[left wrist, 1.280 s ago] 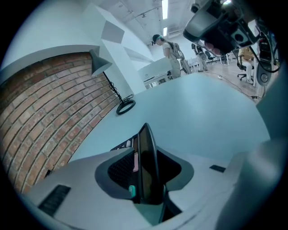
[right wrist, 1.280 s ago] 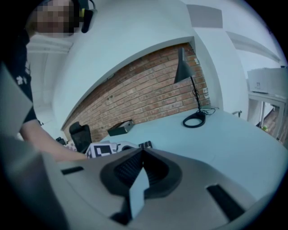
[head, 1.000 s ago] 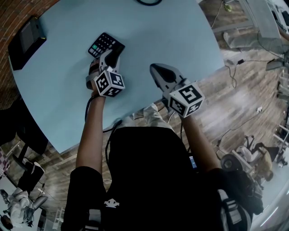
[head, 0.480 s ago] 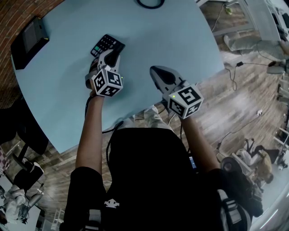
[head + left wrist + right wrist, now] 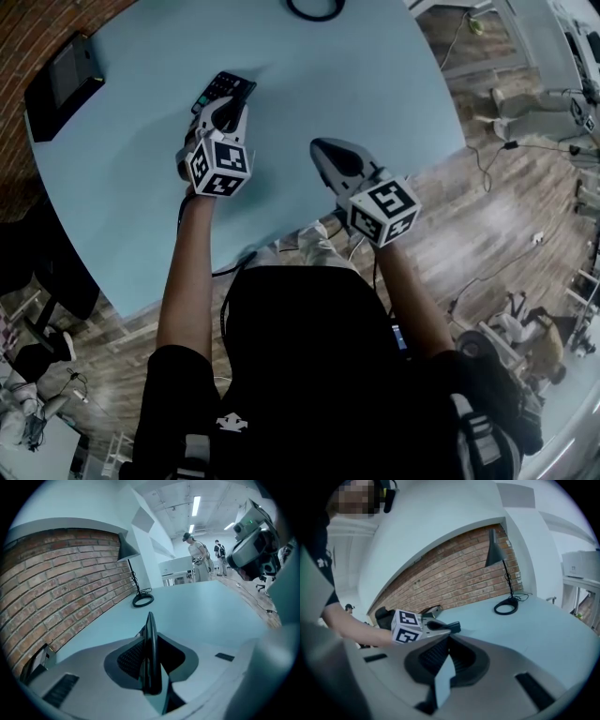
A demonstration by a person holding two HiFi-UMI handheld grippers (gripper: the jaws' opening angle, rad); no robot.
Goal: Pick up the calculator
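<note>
Left gripper view: left tongs point(image 5: 152, 674) have just been closing and are now narrow, pads clamped on calculator point(image 5: 150, 639), which stands edge-on between them. I read grip across thin body as chosen so flat slab tips up instead of sliding. Head view: calculator's key end pokes past tongs, tilted over tabletop point(image 5: 375, 66); can't tell if fully clear. Right tongs point(image 5: 443, 667) together, empty, parked apart near tabletop's near edge, out of my way.
</note>
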